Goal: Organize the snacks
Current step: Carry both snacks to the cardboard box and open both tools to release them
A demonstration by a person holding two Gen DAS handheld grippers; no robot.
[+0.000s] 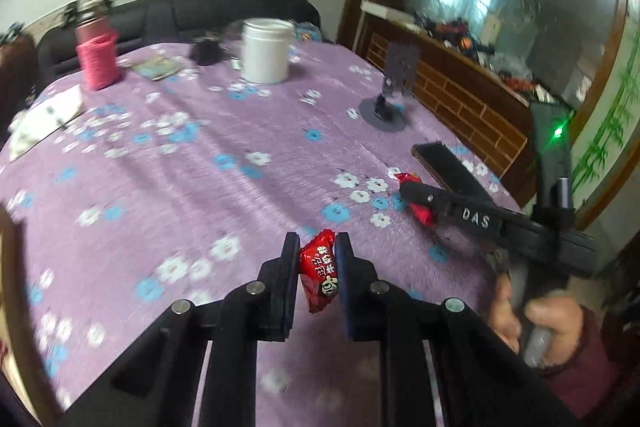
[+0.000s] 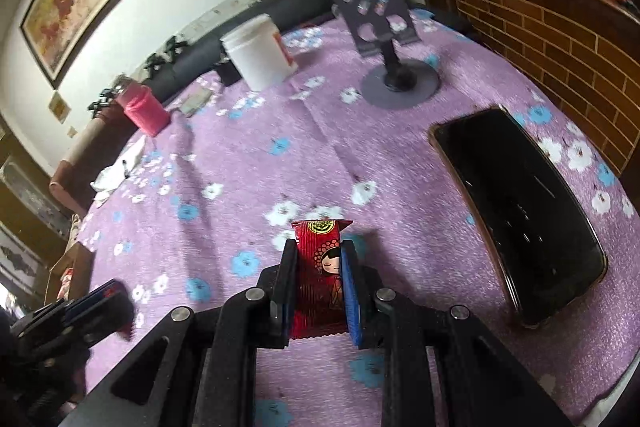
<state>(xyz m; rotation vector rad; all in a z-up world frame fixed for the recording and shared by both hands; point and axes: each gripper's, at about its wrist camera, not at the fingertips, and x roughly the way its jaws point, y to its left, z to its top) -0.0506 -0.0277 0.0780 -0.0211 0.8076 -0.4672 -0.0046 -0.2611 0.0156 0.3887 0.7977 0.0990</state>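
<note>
My left gripper [image 1: 318, 247] is shut on a red candy packet [image 1: 320, 275] with white lettering, lifted above the purple flowered tablecloth [image 1: 200, 187]. My right gripper [image 2: 319, 251] is shut on a red snack packet [image 2: 318, 279] printed with a cartoon girl, held just over the cloth. In the left wrist view the right gripper [image 1: 412, 195] reaches in from the right, its red snack packet [image 1: 422, 213] showing beside its finger, and a hand [image 1: 532, 311] holds its handle. The left gripper [image 2: 116, 303] appears blurred at the lower left of the right wrist view.
A white tub [image 1: 266, 51] and a pink wrapped bottle [image 1: 96, 55] stand at the far side. A grey phone stand [image 2: 394, 67] is on the right, with a black phone [image 2: 516, 211] lying flat near the right gripper. White paper [image 1: 44, 119] lies at the left edge.
</note>
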